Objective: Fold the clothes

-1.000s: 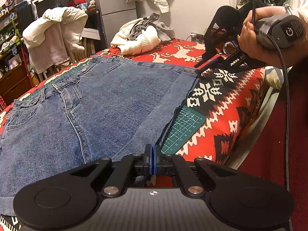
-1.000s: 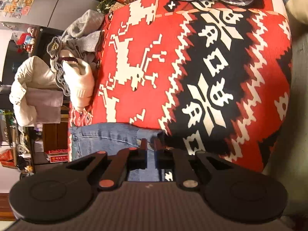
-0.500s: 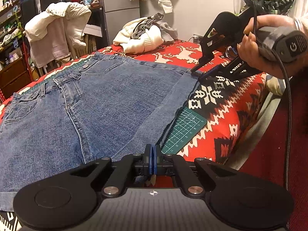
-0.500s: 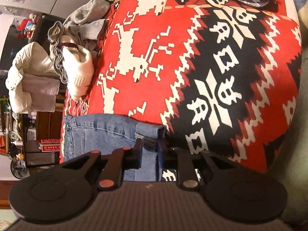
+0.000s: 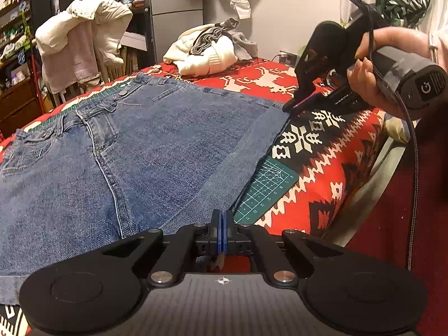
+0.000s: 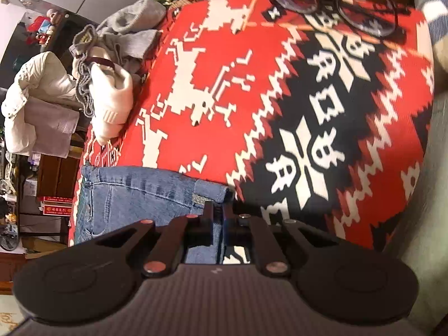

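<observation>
In the left wrist view, a denim skirt (image 5: pixel 134 151) lies flat across the centre and left of the frame on a red, black and white patterned blanket (image 5: pixel 322 145), its waistband toward the upper left and its hem running from the centre down to the bottom edge. The left gripper (image 5: pixel 222 231) sits at the bottom centre with its 2 blue pads pressed together at the skirt's near hem corner; whether any denim is pinched between them cannot be told. A green cutting mat (image 5: pixel 266 190) peeks out from under the hem just right of centre. At the upper right, a hand (image 5: pixel 392 64) holds the right gripper (image 5: pixel 294 106), whose tips meet the far corner of the hem. A pile of white and grey clothes (image 5: pixel 210 53) rests on the blanket at the top centre. In the right wrist view, the right gripper (image 6: pixel 218 210) at the bottom centre has its jaws nearly closed with the denim corner between them, the skirt (image 6: pixel 134 196) spreading to the lower left. A pair of glasses (image 6: pixel 336 5) lies on the blanket (image 6: pixel 280 98) at the upper right.
</observation>
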Demonstrator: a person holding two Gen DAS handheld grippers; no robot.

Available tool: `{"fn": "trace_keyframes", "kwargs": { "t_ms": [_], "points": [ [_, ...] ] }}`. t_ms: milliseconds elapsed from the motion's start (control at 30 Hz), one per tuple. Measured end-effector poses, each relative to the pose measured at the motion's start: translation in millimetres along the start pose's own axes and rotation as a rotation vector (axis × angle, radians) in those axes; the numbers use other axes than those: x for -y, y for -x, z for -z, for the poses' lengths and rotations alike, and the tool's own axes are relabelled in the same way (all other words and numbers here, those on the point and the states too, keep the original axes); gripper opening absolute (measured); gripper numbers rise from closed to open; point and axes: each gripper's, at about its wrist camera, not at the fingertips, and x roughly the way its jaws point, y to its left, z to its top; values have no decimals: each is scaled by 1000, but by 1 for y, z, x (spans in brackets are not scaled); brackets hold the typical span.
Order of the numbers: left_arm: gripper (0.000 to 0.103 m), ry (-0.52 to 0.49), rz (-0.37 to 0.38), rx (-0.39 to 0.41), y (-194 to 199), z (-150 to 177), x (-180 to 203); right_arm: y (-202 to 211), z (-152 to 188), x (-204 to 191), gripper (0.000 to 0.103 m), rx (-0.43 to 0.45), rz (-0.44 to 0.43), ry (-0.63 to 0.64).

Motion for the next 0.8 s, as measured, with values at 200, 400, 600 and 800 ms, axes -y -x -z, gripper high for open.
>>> {"fn": "trace_keyframes", "kwargs": {
  "t_ms": [200,400,600,800],
  "points": [
    [3,59,60,-13,8,0,-5,9,4,1,12,-1,-11,1],
    [3,175,99,16,26,-2,-20,22,23,-17,12,-40,-111,105],
    [5,449,118,76,53,-6,-75,17,68,-59,12,-132,-208,334],
    [8,679,-4,81,89,8,-151,2,141,-98,12,-247,-251,624]
  ]
}}
